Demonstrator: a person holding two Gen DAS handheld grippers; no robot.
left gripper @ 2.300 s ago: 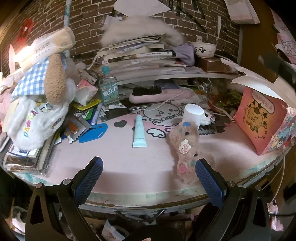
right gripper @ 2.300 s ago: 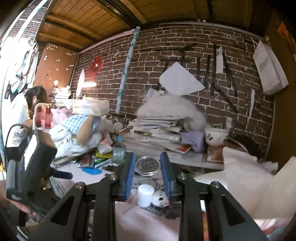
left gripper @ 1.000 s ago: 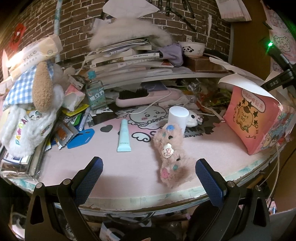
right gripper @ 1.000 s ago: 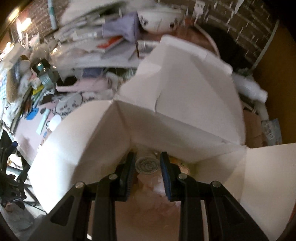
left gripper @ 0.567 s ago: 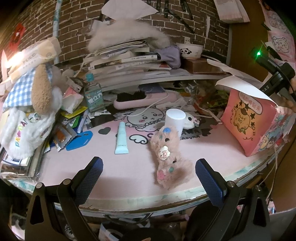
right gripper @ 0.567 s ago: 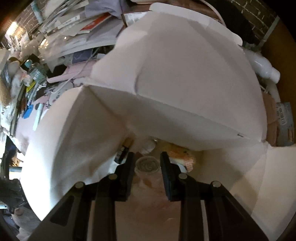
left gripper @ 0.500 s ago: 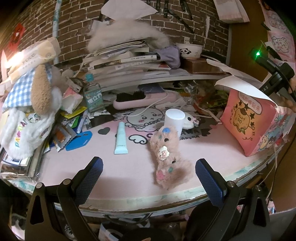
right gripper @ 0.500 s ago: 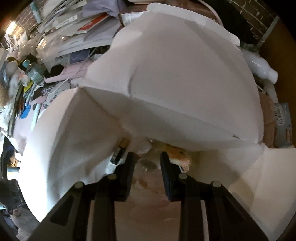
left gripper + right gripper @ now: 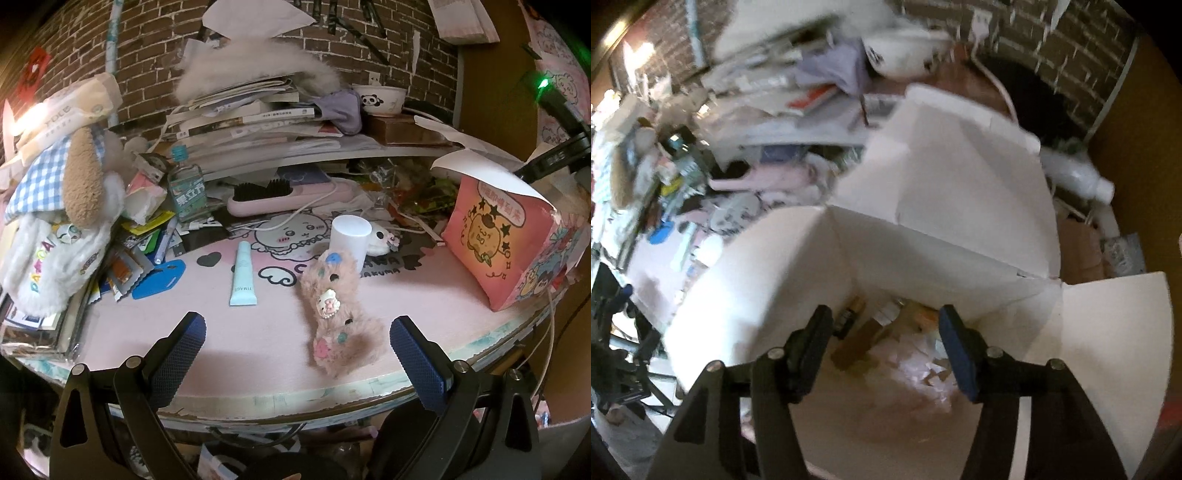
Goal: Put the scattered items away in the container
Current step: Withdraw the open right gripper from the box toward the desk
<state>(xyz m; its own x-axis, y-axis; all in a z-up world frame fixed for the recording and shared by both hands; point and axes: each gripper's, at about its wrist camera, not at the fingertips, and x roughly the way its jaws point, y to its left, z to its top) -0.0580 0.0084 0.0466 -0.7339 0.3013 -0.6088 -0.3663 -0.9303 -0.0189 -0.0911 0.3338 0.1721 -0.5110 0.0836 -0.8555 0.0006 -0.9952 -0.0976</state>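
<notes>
In the left wrist view my left gripper hangs open at the near edge of the pink desk mat, holding nothing. On the mat lie a fluffy pink plush strap, a light blue tube and an upright white cylinder. The pink cartoon box stands at the right. In the blurred right wrist view my right gripper is open above the inside of that box, between its white flaps. Several small items lie at the box bottom.
Left of the mat sit a plush dog, packets and a blue tag. At the back are a green-labelled bottle, a pink hairbrush, stacked books and a panda bowl. The desk edge runs just ahead of my left fingers.
My right gripper carried a round lidded jar into the box, then opened; the jar is no longer between its fingers. The left gripper has stayed nearly still.
</notes>
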